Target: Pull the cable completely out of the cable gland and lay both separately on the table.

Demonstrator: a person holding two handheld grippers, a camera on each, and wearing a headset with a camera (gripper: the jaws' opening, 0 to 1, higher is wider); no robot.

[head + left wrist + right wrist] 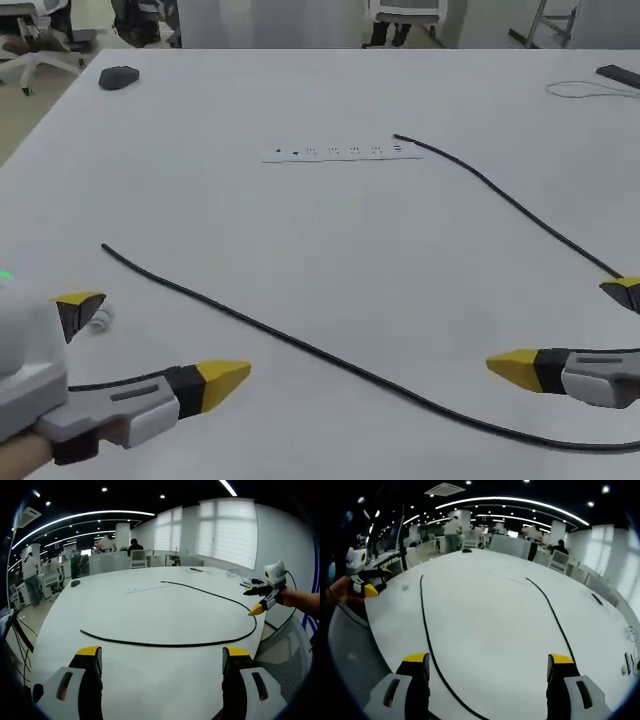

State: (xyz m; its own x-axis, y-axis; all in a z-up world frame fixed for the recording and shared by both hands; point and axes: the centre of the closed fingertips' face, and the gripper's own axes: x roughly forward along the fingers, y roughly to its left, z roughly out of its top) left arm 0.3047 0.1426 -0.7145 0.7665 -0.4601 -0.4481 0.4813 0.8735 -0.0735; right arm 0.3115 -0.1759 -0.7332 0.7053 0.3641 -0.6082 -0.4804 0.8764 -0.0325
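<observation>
Black cable (300, 342) flat on the white table (330, 230) in one long open loop. One end free at the left, the other just beside the right end of a white power strip (340, 152). Far bend of the loop off past the table's near right edge in the head view. Same loop across the left gripper view (170, 644) and as two legs in the right gripper view (423, 620).

Small pale cable gland (99, 318) on the table too, apart from the cable, just beside the upper jaw tip of the left gripper (160, 337). A mere speck in the right gripper view (405, 587), too small for detail.

Left gripper (161, 655) low over the near left of the table, yellow-tipped jaws spread wide, nothing between them. Right gripper (557, 327) at the near right, above the cable's bend, jaws likewise wide and empty (488, 658).

Farther back, a dark computer mouse (119, 77) near the table's far left corner.
</observation>
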